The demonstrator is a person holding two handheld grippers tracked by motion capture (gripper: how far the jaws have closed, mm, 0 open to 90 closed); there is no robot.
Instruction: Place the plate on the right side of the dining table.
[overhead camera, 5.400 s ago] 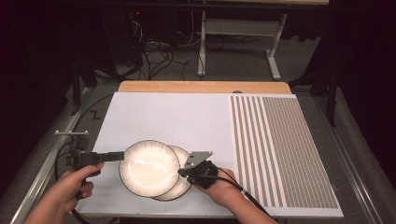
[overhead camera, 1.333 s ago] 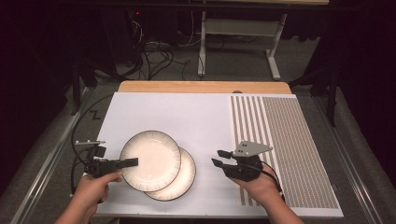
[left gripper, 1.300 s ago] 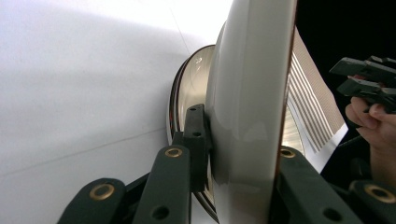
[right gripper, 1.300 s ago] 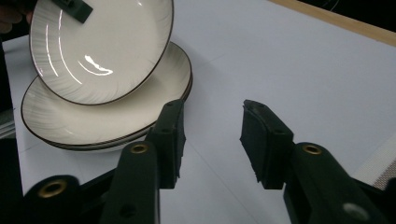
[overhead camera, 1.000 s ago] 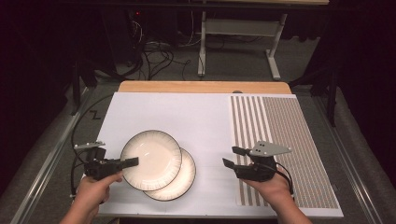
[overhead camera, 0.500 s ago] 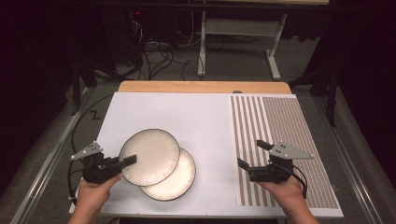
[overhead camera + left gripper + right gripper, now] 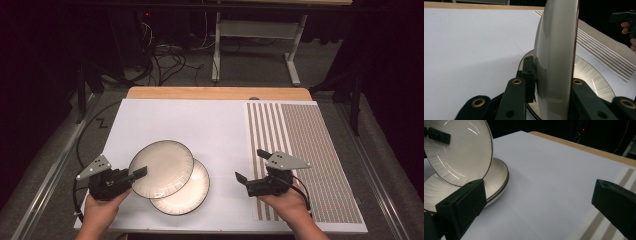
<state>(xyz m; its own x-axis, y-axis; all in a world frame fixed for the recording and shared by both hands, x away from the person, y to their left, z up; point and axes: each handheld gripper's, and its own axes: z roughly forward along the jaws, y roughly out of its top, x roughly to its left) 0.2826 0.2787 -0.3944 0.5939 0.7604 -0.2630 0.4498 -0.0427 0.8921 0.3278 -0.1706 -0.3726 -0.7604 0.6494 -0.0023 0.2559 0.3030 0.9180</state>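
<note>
Two cream plates with dark rims overlap at the front left of the white sheet (image 7: 200,125). The upper plate (image 7: 162,167) (image 7: 556,50) (image 7: 461,152) is tilted up off the lower plate (image 7: 187,197) (image 7: 594,80) (image 7: 496,180). My left gripper (image 7: 139,172) (image 7: 552,80) is shut on the upper plate's left rim, one pad on each face. My right gripper (image 7: 250,165) (image 7: 541,205) hovers at the striped mat's left edge, well to the right of the plates. Its jaws have just been opening and stand open with nothing between them.
A striped mat (image 7: 305,150) covers the right part of the table. A wooden edge (image 7: 215,93) runs along the back. Beyond it are cables (image 7: 165,60) and a metal stand (image 7: 260,35) on the floor. A cable trails from the left gripper.
My right gripper has left the plates and moved right to the striped mat, its jaws spread wider. The left gripper still holds the upper plate, now tilted up more.
</note>
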